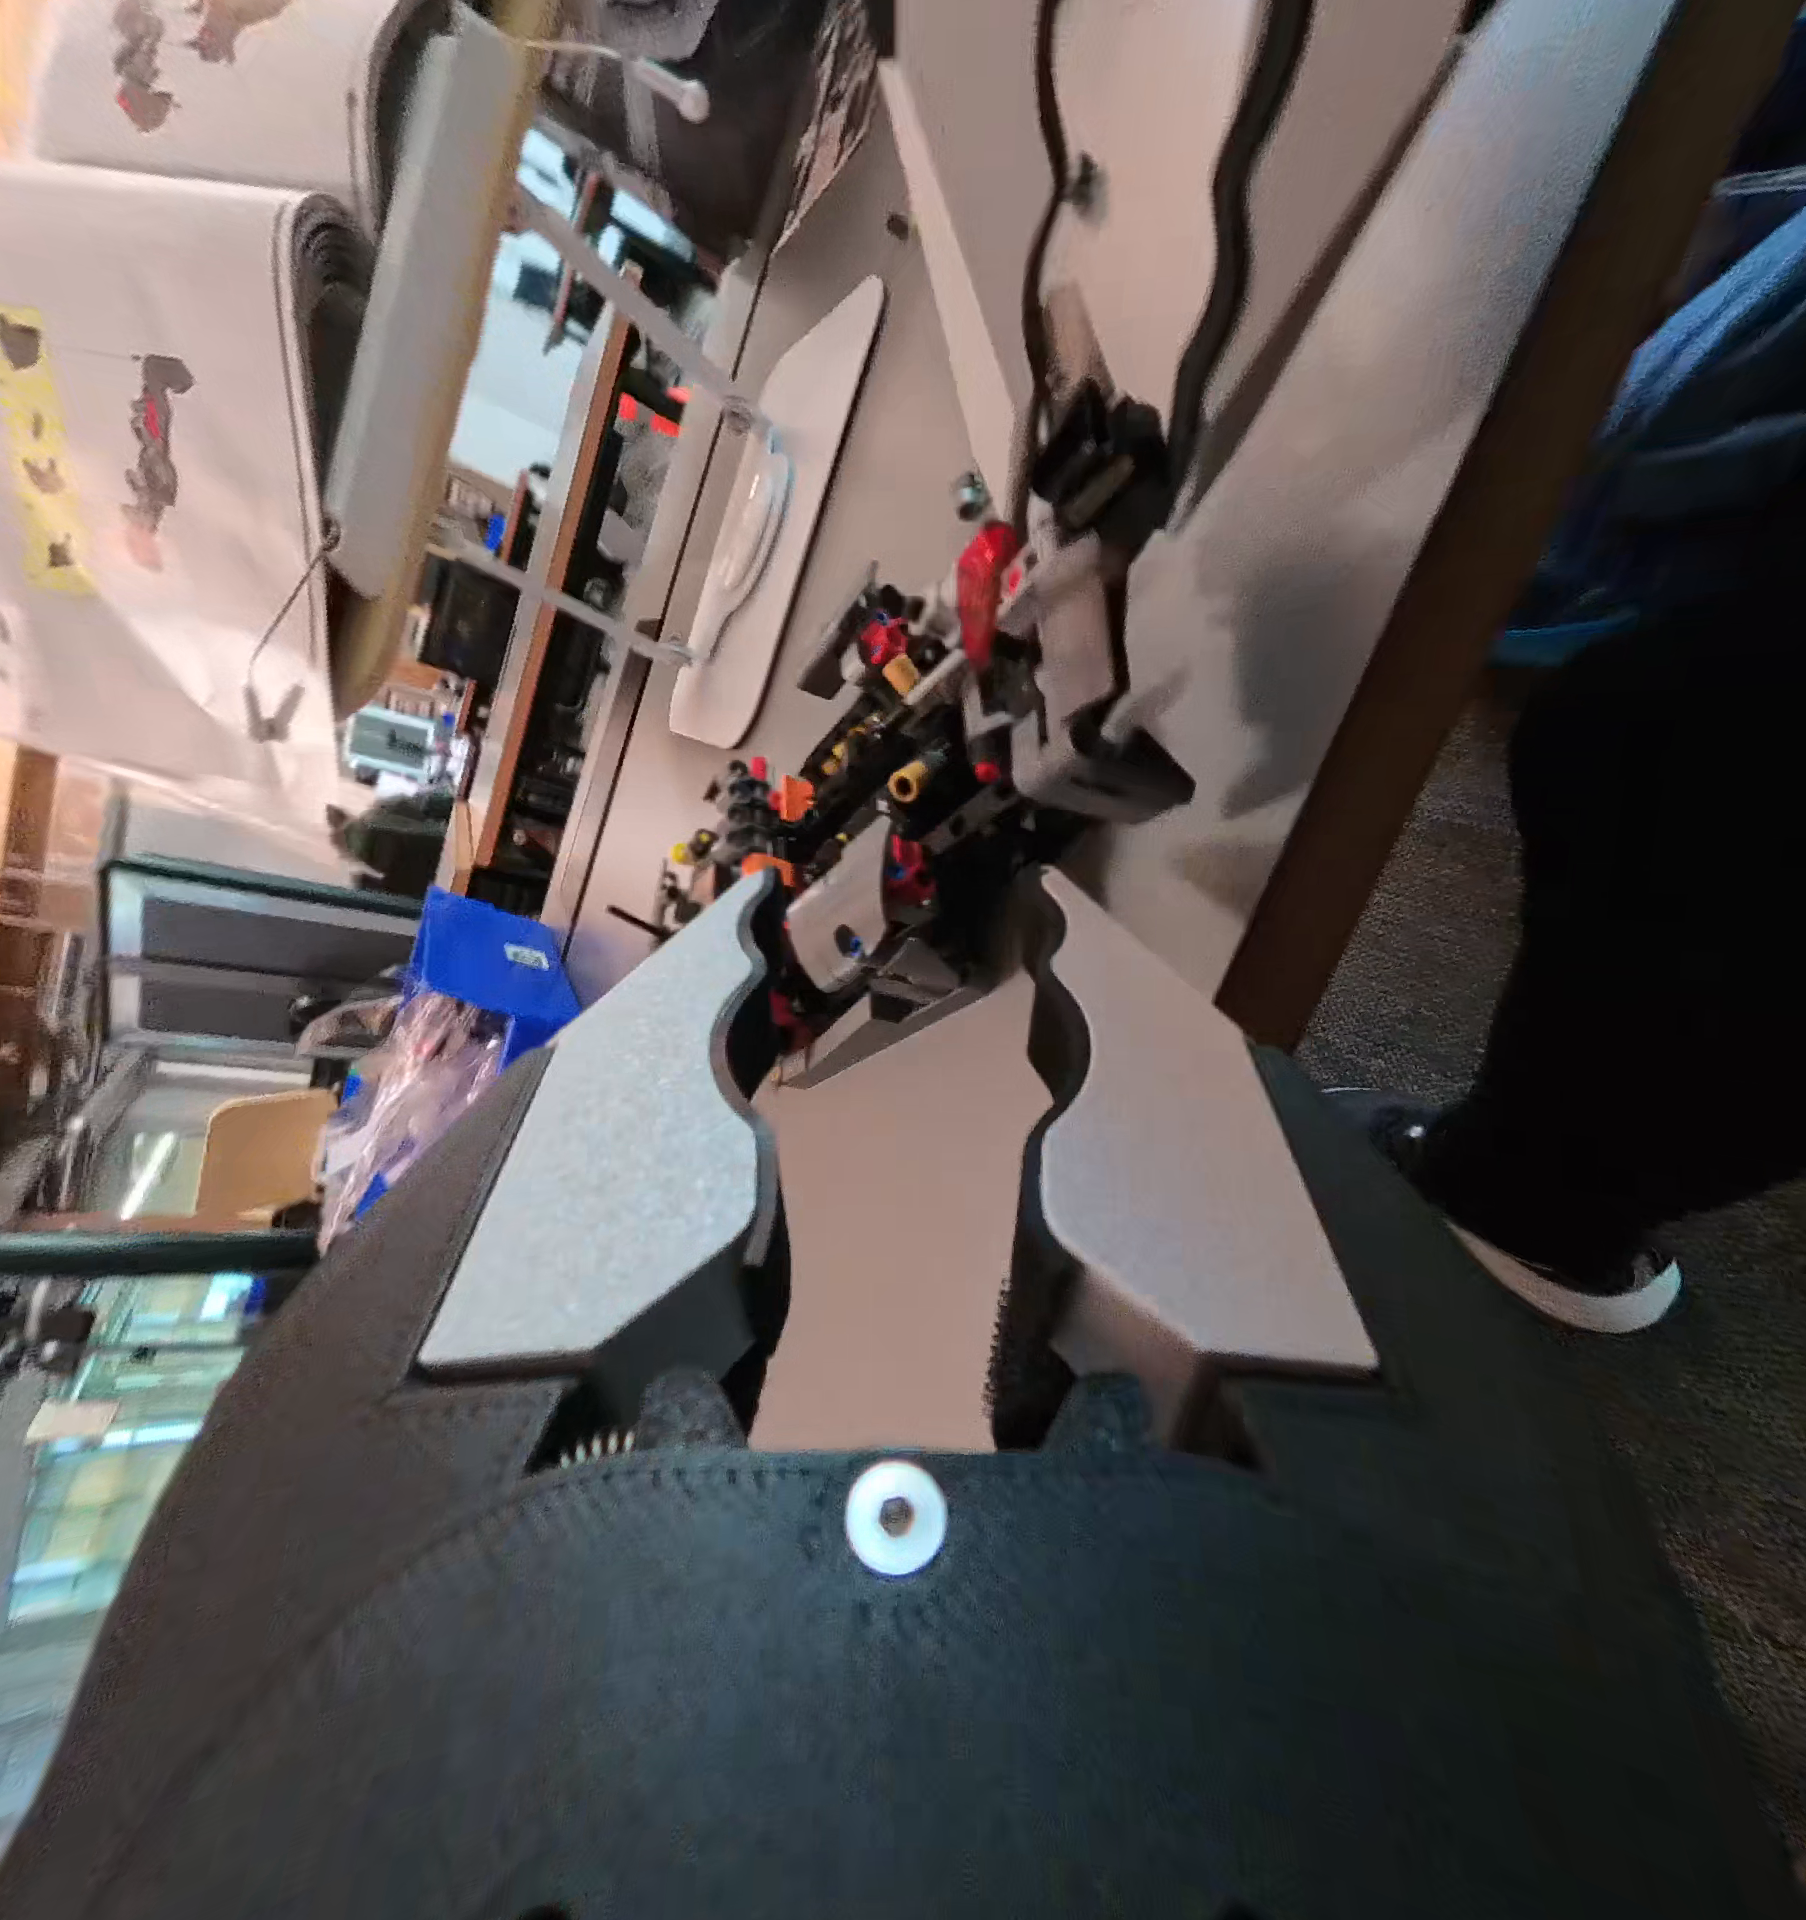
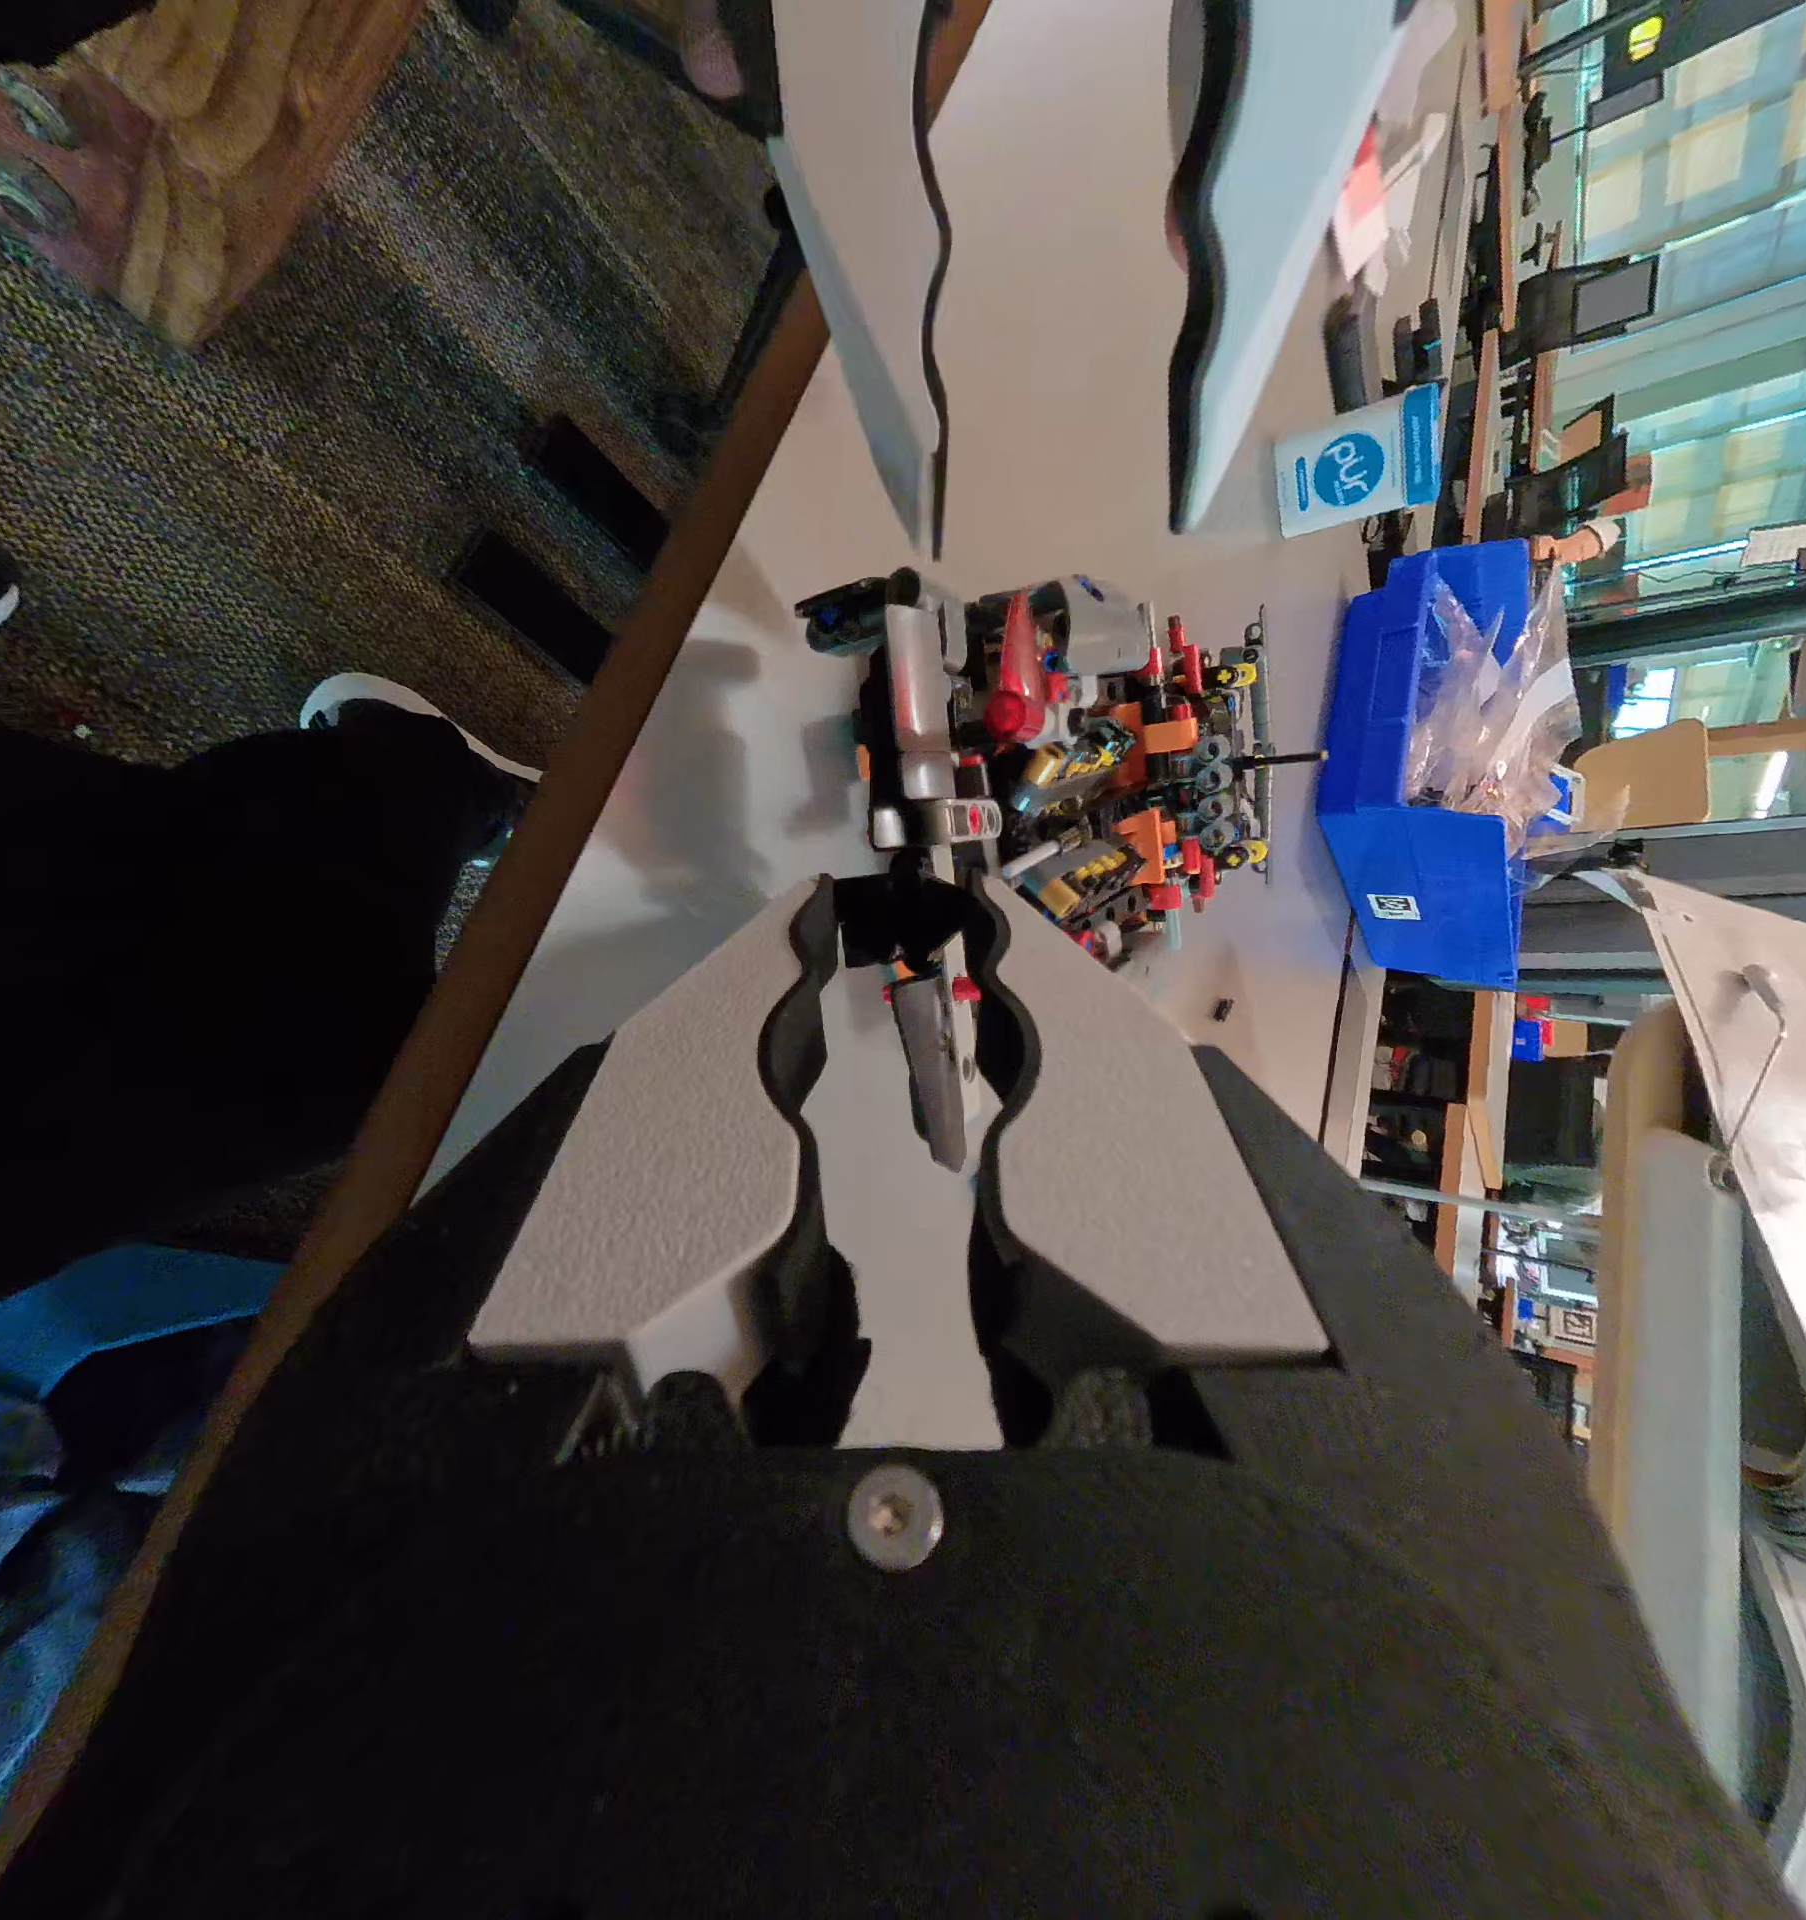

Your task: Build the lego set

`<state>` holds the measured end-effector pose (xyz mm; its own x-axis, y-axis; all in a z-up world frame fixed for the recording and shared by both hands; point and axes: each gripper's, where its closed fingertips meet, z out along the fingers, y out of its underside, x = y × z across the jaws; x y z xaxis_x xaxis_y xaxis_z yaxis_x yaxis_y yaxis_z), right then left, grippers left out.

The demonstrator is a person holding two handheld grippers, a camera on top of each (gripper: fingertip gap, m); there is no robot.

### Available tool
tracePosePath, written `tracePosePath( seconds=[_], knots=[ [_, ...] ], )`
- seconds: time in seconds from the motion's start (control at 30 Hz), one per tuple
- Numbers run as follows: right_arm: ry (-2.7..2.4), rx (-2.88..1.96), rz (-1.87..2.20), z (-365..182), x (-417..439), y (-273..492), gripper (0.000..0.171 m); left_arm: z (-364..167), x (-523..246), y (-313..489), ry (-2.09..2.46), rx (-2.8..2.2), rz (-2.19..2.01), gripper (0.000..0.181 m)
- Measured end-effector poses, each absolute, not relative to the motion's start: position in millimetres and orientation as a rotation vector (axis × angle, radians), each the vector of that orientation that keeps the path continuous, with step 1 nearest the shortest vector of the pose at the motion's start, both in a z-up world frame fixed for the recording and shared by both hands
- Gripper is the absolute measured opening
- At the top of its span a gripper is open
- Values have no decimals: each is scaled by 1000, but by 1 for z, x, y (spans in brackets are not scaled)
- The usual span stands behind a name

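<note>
Your right tongs (image 2: pixel 904 904) pinch the black end of the lego model (image 2: pixel 1044 748) on the table (image 2: pixel 1075 416); your left tongs (image 1: pixel 904 894) gape around its far end; steady both before pressing parts home.

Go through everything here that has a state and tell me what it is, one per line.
Left gripper: fingers apart around one end of the lego model, contact unclear.
Right gripper: fingers closed on the model's other end.
Lego model: partly built, on the table.
Blue bin: open, holding clear bags.
</note>
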<state>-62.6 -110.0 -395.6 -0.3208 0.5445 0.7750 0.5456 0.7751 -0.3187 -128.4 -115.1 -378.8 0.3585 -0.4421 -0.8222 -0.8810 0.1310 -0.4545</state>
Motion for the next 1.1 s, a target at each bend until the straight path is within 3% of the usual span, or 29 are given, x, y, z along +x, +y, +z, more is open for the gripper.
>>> tracePosePath(
  seconds=[0.47, 0.83, 1.1],
  knots=[
    [-2056, -764, -15, -402, -68, -114, 22, -380, -115, -115, 1461, -1155, 480, 38],
    [-2050, -779, -1, -403, -72, -111, 22, -381, -109, -133, 1540, -1204, 291, 47],
    [-2046, -800, 8, -404, -70, -107, 22, -390, -100, -134, 1534, -1261, 247, 31]
  ],
)
